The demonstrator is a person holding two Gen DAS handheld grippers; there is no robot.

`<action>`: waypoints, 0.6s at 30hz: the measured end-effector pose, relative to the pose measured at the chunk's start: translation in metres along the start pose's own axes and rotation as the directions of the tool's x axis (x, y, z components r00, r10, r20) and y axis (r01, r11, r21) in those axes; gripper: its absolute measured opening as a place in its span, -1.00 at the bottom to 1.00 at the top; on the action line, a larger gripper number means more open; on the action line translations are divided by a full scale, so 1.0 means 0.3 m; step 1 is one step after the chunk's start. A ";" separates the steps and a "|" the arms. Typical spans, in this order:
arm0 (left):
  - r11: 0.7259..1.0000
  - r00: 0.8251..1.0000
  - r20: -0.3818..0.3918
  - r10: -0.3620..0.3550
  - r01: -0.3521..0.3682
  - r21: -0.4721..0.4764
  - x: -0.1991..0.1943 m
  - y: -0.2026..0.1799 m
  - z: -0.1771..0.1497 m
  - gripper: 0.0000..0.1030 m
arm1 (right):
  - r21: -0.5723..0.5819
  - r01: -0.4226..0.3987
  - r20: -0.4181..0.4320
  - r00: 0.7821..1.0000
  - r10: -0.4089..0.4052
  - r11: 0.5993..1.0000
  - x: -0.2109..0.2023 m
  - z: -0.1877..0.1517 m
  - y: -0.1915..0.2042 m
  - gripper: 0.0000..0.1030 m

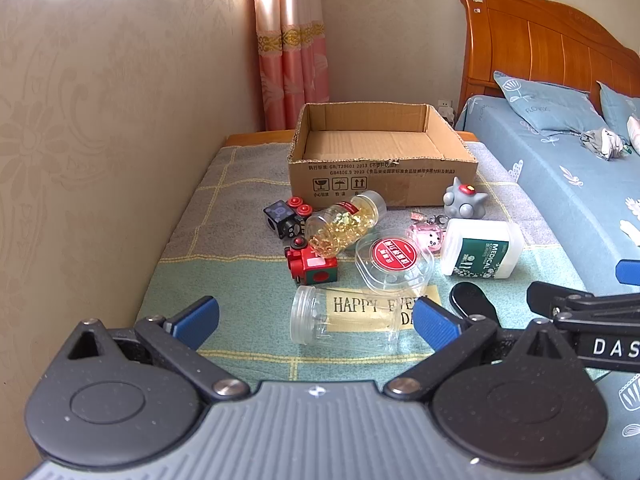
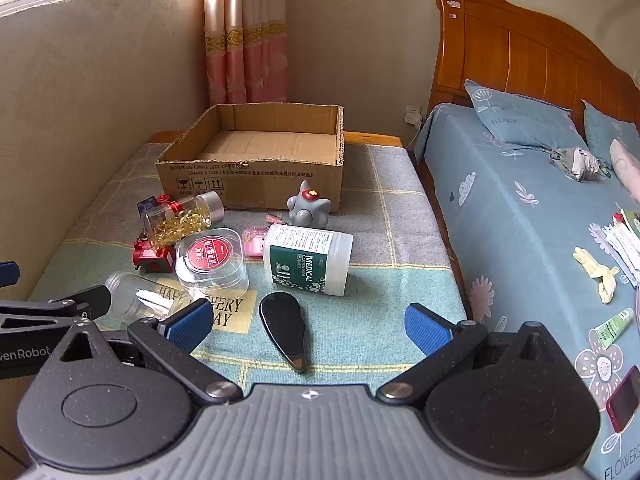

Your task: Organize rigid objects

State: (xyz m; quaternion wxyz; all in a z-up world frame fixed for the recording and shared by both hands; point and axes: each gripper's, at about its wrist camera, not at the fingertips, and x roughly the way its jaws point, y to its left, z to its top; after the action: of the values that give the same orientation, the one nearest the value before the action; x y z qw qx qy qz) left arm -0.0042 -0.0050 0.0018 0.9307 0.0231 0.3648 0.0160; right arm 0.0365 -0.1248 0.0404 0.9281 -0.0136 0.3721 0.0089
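Note:
An empty cardboard box (image 1: 384,156) (image 2: 256,160) stands at the back of the blanket-covered table. In front of it lie a bottle of yellow capsules (image 1: 344,224) (image 2: 184,218), a clear tub with a red lid label (image 1: 394,264) (image 2: 212,266), a white medical container (image 1: 480,248) (image 2: 308,260), a grey toy (image 1: 464,198) (image 2: 308,202), red and black toy blocks (image 1: 312,266), a pink keychain (image 1: 426,236), an empty clear jar (image 1: 344,320) (image 2: 136,296) and a black flat object (image 2: 286,332). My left gripper (image 1: 316,322) hangs open just before the clear jar. My right gripper (image 2: 308,326) is open over the black object.
A wall runs along the table's left side. A bed (image 2: 520,216) with blue sheets and pillows lies right of the table, with a wooden headboard (image 2: 520,48), small items and a phone (image 2: 624,400) on it. A pink curtain (image 1: 292,48) hangs behind the box.

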 end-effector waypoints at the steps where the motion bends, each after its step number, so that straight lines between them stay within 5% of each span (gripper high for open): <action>1: 1.000 1.000 0.000 0.000 0.000 0.000 0.000 -0.003 -0.001 0.98 | -0.001 0.001 0.001 1.000 -0.001 1.000 0.001 -0.001 0.000 1.00; 18: 1.000 1.000 -0.003 -0.006 0.006 -0.002 0.007 0.015 0.001 0.98 | -0.005 0.005 0.001 1.000 -0.005 1.000 0.008 -0.001 0.001 1.00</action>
State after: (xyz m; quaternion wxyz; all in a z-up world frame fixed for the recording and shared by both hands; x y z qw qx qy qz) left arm -0.0025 -0.0003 0.0007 0.9302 0.0210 0.3661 0.0135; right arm 0.0381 -0.1244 0.0385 0.9282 -0.0167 0.3715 0.0078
